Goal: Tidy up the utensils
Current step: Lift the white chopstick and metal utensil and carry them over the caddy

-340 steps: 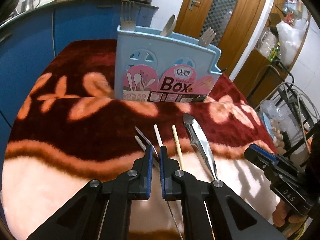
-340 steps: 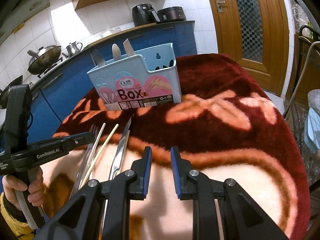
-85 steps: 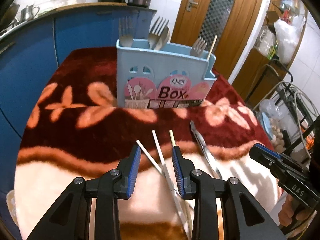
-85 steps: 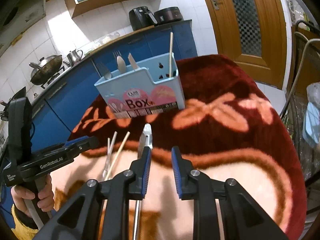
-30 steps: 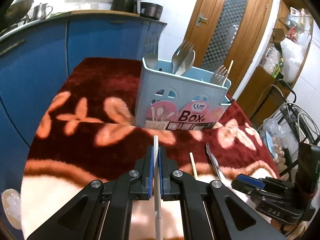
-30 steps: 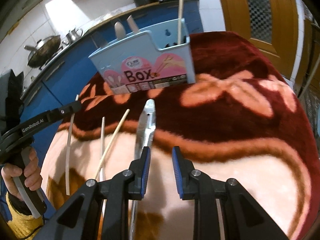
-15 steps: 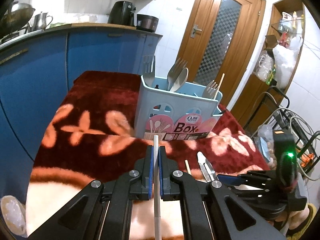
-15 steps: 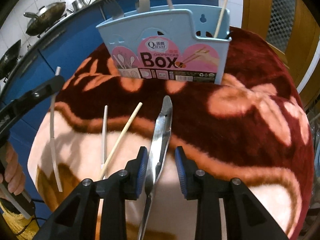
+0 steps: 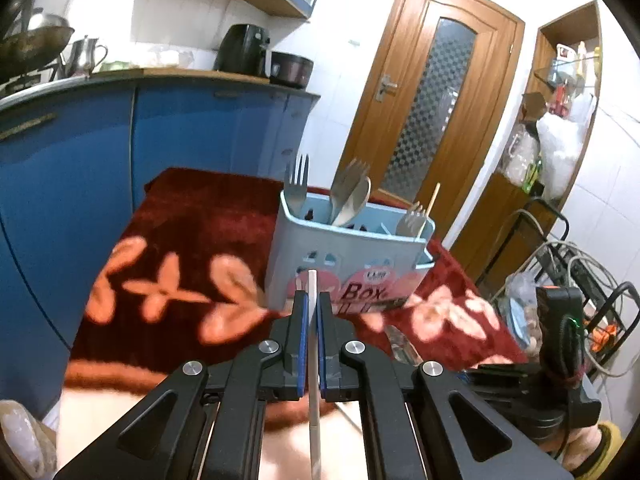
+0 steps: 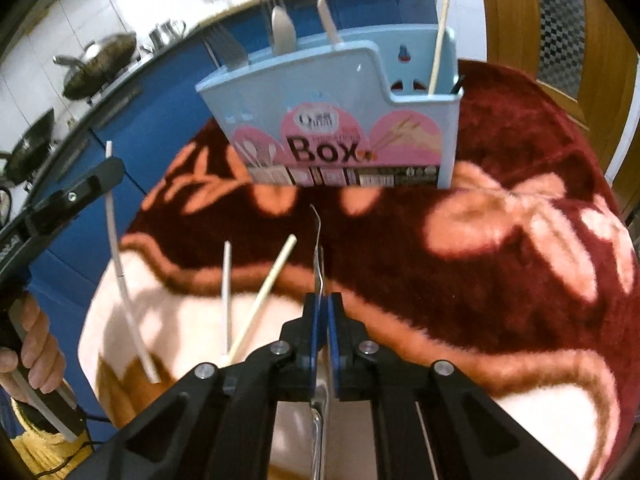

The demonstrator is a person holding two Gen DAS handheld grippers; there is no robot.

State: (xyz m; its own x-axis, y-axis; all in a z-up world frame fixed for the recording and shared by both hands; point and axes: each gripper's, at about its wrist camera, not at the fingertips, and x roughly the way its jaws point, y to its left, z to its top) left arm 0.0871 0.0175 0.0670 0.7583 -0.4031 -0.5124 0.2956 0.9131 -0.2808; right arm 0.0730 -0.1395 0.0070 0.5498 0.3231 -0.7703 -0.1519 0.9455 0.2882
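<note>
The left gripper (image 9: 311,316) is closed on a white chopstick (image 9: 312,364), the right gripper (image 10: 321,316) is pinched on what looks like metal tongs (image 10: 318,256), and next both must go into the blue box (image 10: 352,136) at the far side

Non-task items: red floral blanket (image 9: 192,216) over table; blue cabinets (image 9: 64,152) w/ wood countertop (image 9: 180,74); black air fryer (image 9: 243,50); dark pot (image 9: 291,69); metal kettle (image 9: 89,55); woks (image 10: 100,64); wooden door (image 9: 432,108), patterned glass.
</note>
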